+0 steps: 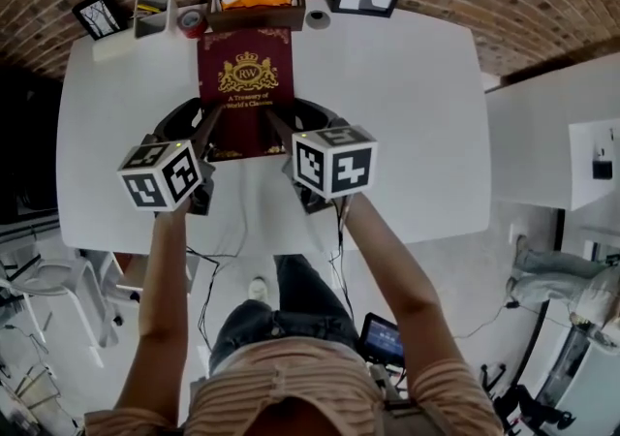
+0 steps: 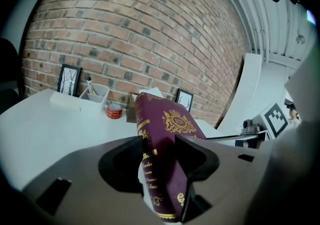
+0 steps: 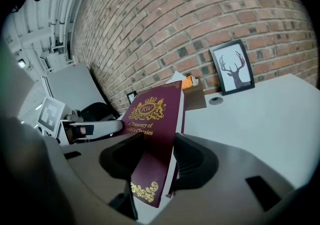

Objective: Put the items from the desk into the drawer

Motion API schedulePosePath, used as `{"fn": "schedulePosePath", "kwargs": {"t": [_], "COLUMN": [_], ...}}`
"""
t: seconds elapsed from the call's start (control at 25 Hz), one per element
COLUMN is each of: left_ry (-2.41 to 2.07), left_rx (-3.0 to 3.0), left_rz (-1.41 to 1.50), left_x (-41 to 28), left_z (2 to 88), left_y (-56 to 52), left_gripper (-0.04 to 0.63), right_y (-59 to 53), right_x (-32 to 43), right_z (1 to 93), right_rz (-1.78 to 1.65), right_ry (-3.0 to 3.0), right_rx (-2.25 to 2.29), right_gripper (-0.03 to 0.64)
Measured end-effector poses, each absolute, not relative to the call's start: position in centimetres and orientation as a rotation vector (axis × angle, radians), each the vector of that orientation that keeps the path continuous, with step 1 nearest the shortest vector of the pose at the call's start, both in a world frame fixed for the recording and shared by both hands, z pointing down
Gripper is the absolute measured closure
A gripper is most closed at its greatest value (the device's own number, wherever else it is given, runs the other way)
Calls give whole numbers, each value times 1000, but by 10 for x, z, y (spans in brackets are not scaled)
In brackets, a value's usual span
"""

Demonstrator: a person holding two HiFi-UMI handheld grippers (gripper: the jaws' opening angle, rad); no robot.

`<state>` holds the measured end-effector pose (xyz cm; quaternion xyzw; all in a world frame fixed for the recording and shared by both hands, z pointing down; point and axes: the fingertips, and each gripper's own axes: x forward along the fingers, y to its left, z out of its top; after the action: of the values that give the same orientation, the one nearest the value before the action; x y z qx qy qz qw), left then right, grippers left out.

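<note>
Maroon book (image 1: 245,85): my left tongs (image 2: 159,145) and right tongs (image 3: 156,145) both clamped on it. Likely step: lift off desk (image 1: 417,114). Next: level carry to drawer, unseen.

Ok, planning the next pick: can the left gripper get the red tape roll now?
Probably not: the left gripper is shut on the maroon gold-printed book, as is the right gripper; the red tape roll sits farther back.
</note>
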<state>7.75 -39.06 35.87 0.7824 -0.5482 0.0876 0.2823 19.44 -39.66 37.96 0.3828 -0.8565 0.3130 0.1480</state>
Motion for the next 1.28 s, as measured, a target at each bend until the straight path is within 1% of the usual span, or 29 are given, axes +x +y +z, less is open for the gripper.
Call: {"fn": "schedulePosePath", "kwargs": {"t": [0.8,1.28], "left_ry": [-1636,-1775], "left_rx": [2160,2139], "left_rz": [83,9], "left_x": [24,-31], "left_z": [282,255], "left_y": [-205,-69], "left_gripper": [394,396], "right_y": [-222,-99], "right_x": [140,84], "right_z": [304,276], "right_rz": [724,581], "right_ry": [-2675,-2772], "right_rx": [1110,1007], "right_gripper": [430,430]}}
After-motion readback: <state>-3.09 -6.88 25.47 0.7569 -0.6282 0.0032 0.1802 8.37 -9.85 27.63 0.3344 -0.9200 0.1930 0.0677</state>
